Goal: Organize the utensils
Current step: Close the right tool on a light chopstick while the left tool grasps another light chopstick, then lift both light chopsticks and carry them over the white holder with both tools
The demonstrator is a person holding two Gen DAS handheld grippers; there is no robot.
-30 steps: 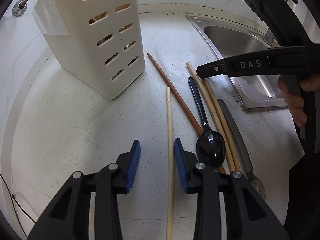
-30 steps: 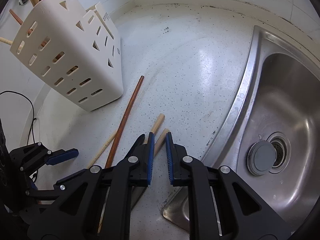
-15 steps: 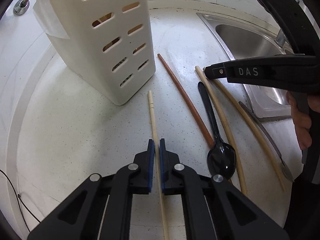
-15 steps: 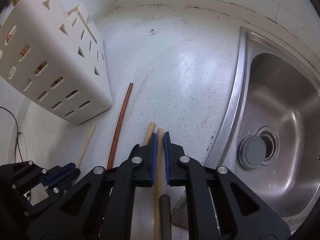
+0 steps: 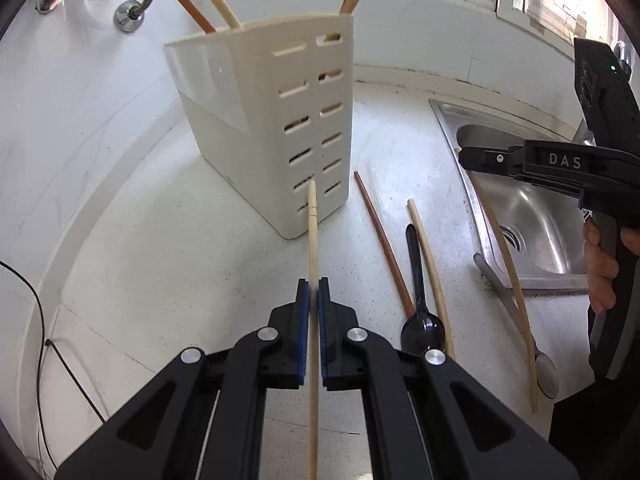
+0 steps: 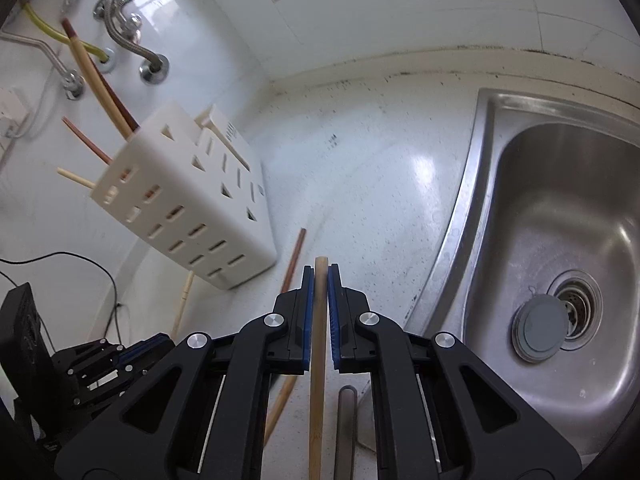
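The left gripper (image 5: 313, 292) is pinched on a pale chopstick (image 5: 312, 240), which runs forward between its blue pads (image 5: 303, 320) toward the caddy (image 5: 276, 120). The right gripper (image 6: 321, 280) is likewise clamped on a tan chopstick (image 6: 318, 380), its tip poking just past the pads.

On the counter (image 5: 180, 260) just right of the left gripper lie a black spoon (image 5: 420, 312), a brown chopstick (image 5: 380, 236) and another tan one (image 5: 430, 272). Nearer the sink (image 6: 560, 240) rests a metal utensil (image 5: 516, 320), probably a spoon, though partly covered.

Beyond stands the slotted white caddy, with several chopsticks (image 5: 192, 0) sticking up from it. Hoses (image 6: 128, 32) and wall fittings sit behind.
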